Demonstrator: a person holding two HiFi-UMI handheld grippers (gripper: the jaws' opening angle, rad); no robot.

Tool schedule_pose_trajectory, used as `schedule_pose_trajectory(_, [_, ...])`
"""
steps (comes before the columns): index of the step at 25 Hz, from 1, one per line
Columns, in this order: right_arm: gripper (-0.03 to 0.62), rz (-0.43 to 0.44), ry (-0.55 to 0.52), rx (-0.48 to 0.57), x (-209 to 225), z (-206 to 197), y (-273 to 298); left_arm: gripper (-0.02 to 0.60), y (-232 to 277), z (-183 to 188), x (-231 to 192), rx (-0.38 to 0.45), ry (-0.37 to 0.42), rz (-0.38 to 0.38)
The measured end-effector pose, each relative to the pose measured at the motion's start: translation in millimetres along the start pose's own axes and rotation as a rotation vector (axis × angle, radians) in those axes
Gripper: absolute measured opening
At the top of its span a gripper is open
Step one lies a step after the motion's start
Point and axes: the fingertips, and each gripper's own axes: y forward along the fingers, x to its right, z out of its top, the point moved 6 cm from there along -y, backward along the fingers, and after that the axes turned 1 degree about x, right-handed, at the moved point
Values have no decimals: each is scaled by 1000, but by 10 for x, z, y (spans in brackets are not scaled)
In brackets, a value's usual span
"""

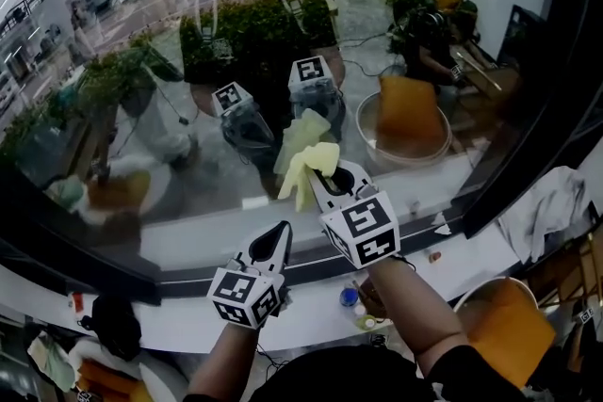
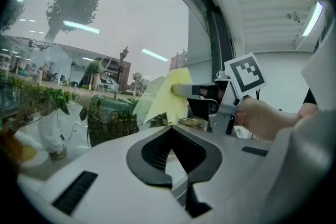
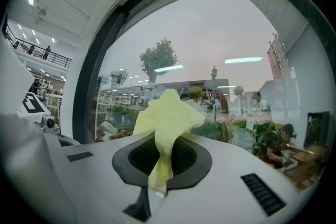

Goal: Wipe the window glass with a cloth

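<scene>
Yellow cloth (image 1: 303, 172) is bunched in my right gripper (image 1: 328, 184), jaws clamped on it, up at the window glass (image 1: 170, 118). Its lower tail is buried between the jaws, and reflections blur whether it touches the pane. My left gripper (image 1: 279, 238) hangs lower, jaws pressed together, nothing between them.

My right gripper (image 1: 330, 179) was ahead of and to the right of my left gripper (image 1: 278, 235), with the cloth (image 1: 306, 165) stuck between its jaws, up at the window glass (image 1: 141, 136). The left one hung lower, over the sill (image 1: 188, 245). A tub (image 1: 468, 295) sat down by my right arm.
</scene>
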Motion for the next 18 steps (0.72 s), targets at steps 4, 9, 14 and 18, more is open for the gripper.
schedule_pose_trajectory(4, [43,-14,-1,-5,185,-33,-120,8,139,12,145,-7,9,-19])
schedule_pose_trajectory(9, [43,-34,15,-4,940,-228,-483,8,749,-29,673,-28,29,-38])
schedule_pose_trajectory(14, [43,-53,13,-14,1015,-242,-568,8,790,-17,746,-42,34,-67])
schedule_pose_trajectory(18, [43,-65,4,-19,1045,-224,-598,8,805,1,746,-47,40,-89])
